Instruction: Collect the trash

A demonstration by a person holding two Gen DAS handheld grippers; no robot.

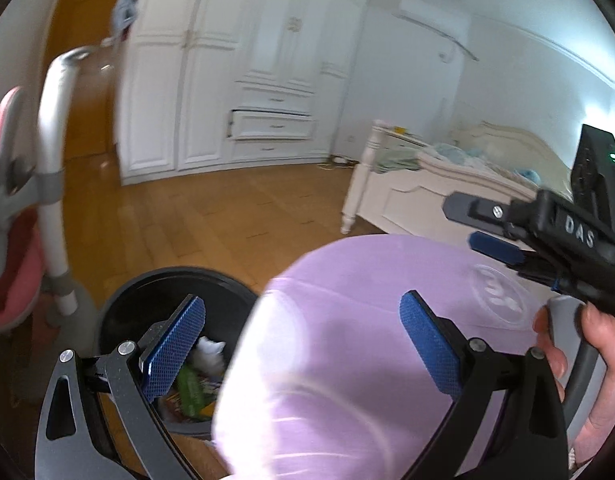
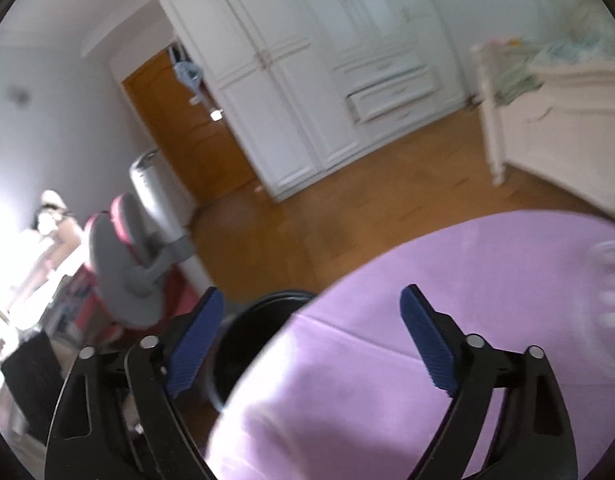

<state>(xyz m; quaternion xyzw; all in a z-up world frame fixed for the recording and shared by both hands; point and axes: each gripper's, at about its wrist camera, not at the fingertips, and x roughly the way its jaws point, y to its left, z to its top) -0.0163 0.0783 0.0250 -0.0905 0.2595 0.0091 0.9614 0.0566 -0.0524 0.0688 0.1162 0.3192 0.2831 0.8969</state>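
A black trash bin (image 1: 119, 312) stands on the wooden floor beside a round purple table (image 1: 367, 320). Inside the bin lie crumpled white paper (image 1: 209, 350) and a green wrapper (image 1: 191, 388). My left gripper (image 1: 303, 308) hovers over the bin's right rim and the table edge, open, with nothing between its blue pads. My right gripper (image 1: 463, 222), held in a hand (image 1: 599, 360), is above the table's far right side. In the right wrist view it (image 2: 313, 300) is open and empty, with the bin (image 2: 243, 336) below its left finger and the table (image 2: 467, 280) under its right.
A pink and grey chair (image 1: 11, 240) stands left of the bin. A white wardrobe (image 1: 227, 80) with a drawer ajar lines the far wall, and a white bed (image 1: 427, 184) is at the right. Open wooden floor (image 1: 207, 208) lies between them.
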